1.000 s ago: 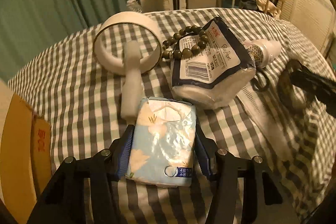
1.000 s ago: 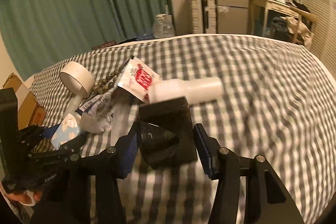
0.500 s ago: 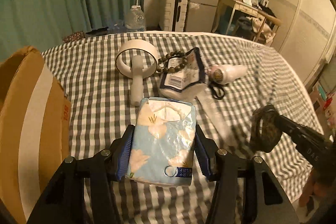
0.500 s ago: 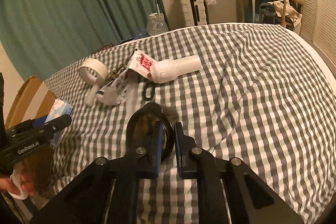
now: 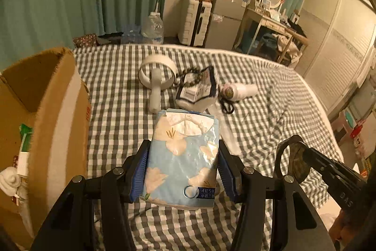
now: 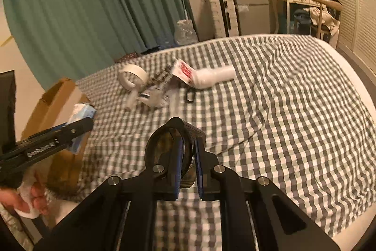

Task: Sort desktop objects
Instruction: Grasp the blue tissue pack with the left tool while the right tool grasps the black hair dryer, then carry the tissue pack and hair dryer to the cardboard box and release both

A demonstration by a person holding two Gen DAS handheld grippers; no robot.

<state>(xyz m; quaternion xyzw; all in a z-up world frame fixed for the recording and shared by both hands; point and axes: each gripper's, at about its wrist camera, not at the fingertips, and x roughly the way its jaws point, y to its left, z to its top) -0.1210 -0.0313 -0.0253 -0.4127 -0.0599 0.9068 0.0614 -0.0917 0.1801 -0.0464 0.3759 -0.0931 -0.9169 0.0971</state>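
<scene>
Two grippers, both loaded. Left gripper (image 5: 183, 171) has its jaws pressed on the long sides of a tissue pack (image 5: 182, 157), held in the air over the bed's (image 5: 270, 109) left edge, just beside the open box (image 5: 44, 109). Pack looks light and soft, with a slick plastic wrap (it may crumple or slide), so a mid-body side grip like this suits it. Right gripper (image 6: 188, 154) is pinched narrow on a dark ring (image 6: 168, 147), possibly a tape roll, held above the bed's near edge; it seems stiff and light, and is gripped through the wall.

Versus a second ago: the pack was low among the clutter, now raised and pulled back toward the box. The right jaws were wide around the ring, now closed on it and lifted.

Left on the bed: white fan (image 5: 156, 77), pouch (image 5: 197, 91), bottle (image 5: 237, 91).
</scene>
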